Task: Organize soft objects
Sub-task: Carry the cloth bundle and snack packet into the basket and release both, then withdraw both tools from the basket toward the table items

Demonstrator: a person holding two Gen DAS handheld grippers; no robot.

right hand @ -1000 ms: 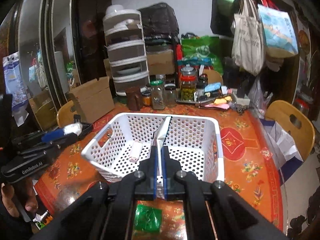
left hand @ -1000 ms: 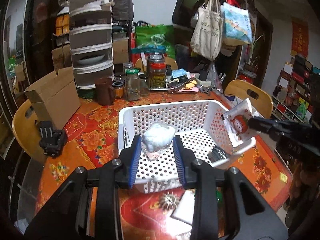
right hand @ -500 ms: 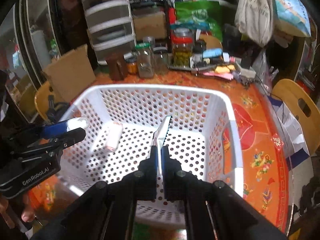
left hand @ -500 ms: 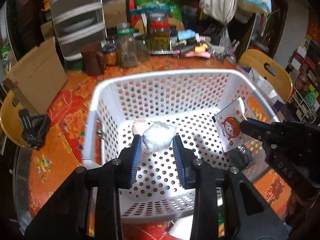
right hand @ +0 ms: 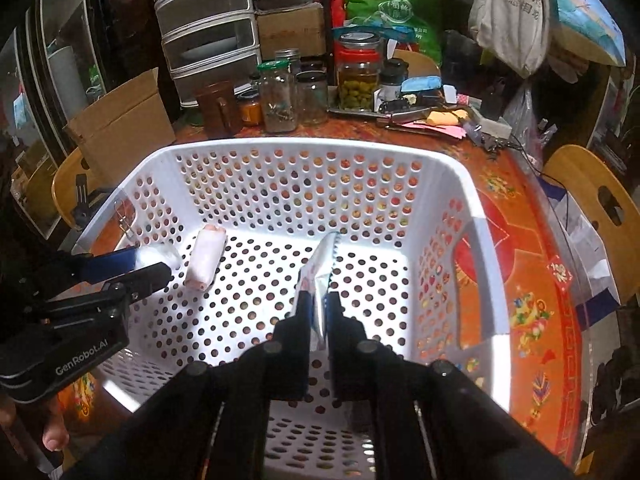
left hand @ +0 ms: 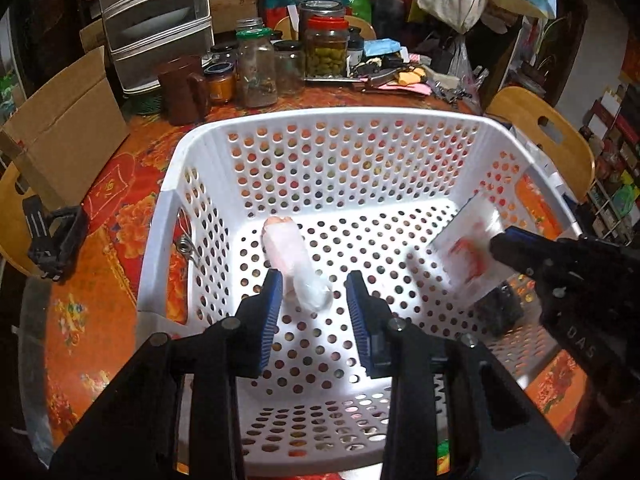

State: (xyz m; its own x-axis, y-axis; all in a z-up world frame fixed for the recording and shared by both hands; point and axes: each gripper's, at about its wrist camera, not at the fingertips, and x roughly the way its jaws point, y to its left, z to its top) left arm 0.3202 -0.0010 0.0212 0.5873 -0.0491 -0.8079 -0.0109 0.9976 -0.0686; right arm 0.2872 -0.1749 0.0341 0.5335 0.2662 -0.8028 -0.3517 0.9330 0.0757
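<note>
Since the earlier frames we have brought both tools down from above the rim into the white perforated basket (left hand: 400, 120), and the soft things that were clamped then are now coming free. Our left tool (left hand: 314, 300) has its blue pads parted and its jaws are opening; the clear wrapped bundle (left hand: 310, 286) that it carried lies blurred between the pads, close to the left one, and we cannot tell whether it touches either. Just beyond it, on the basket floor, lies a pale pink roll (left hand: 280, 236), end on toward the far wall. Our right tool (right hand: 318, 312) also has its jaws opening, with a narrow gap showing; the flat white sachet (right hand: 320, 272) stands on edge between the pads, leaning up and away from them over the basket floor. In the left wrist view that sachet shows a smeared red print near the basket's right wall. The basket sits on the table (right hand: 520, 248), which has a red and orange flowered cover, with glass jars (left hand: 324, 52) and a cardboard box (left hand: 64, 128) behind it.
</note>
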